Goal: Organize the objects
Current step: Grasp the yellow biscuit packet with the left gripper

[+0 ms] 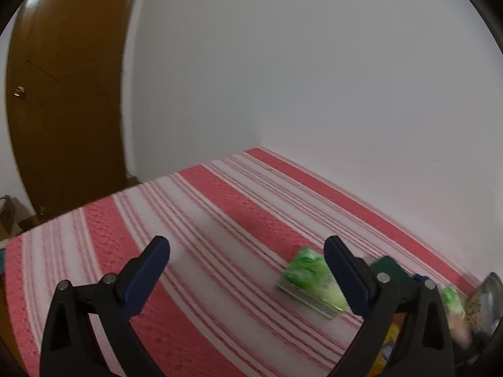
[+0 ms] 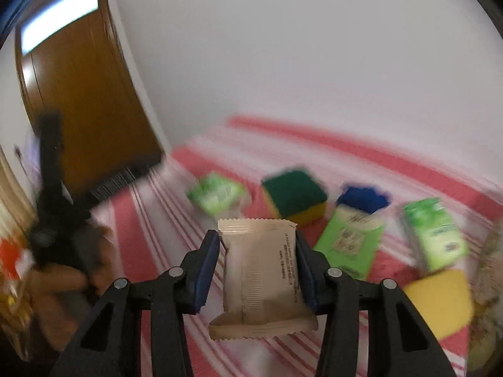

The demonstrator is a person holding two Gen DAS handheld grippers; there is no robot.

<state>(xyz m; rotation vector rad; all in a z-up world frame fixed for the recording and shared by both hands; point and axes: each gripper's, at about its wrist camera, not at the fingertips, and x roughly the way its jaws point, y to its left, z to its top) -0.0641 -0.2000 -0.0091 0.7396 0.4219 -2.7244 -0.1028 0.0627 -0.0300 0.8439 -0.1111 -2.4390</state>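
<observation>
Right gripper pinches the beige snack packet upright at lower centre, sponges and green packs beyond it on the striped tabletop; left gripper hangs spread, empty.

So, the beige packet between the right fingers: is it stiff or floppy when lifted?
The beige packet probably holds its shape: it stands upright between the fingers without sagging. Its crimped ends look thin, so likely light. The smooth wrapper might slip in a loose grip.

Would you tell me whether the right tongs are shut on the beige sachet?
Shut on it: the right tongs press both sides of the beige sachet.
</observation>
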